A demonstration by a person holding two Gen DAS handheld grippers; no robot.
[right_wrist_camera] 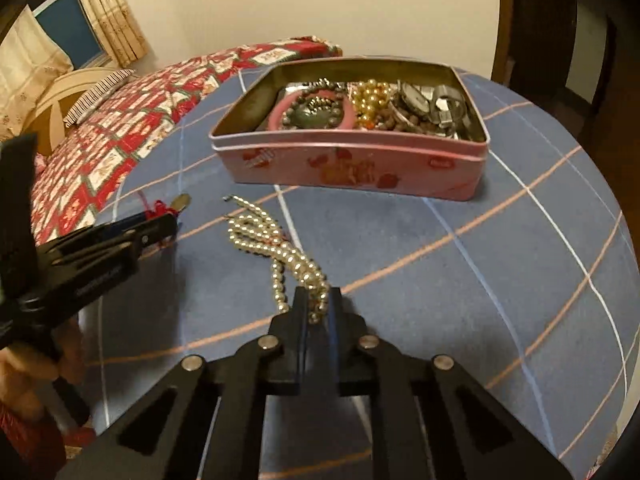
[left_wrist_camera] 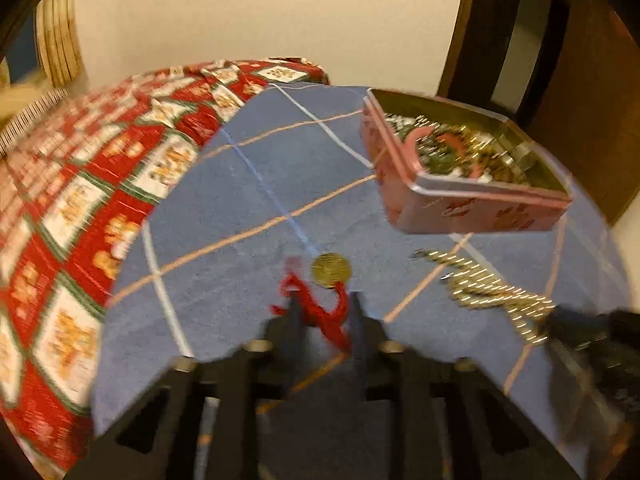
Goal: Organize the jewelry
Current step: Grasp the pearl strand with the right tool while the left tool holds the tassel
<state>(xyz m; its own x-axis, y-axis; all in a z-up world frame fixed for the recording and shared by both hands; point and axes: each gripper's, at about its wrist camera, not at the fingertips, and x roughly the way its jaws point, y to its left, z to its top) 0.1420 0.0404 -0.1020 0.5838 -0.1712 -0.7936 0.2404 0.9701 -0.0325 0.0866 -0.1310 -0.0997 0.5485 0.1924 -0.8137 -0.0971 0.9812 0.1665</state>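
Two loose pieces gripped, tin already mostly filled

The right gripper (right_wrist_camera: 318, 300) pinches the pearl necklace (right_wrist_camera: 276, 248); the left gripper (left_wrist_camera: 326, 312) clamps the red cord (left_wrist_camera: 320, 312) of a gold medallion (left_wrist_camera: 331, 270); both remain outside the pink tin (right_wrist_camera: 352, 168).
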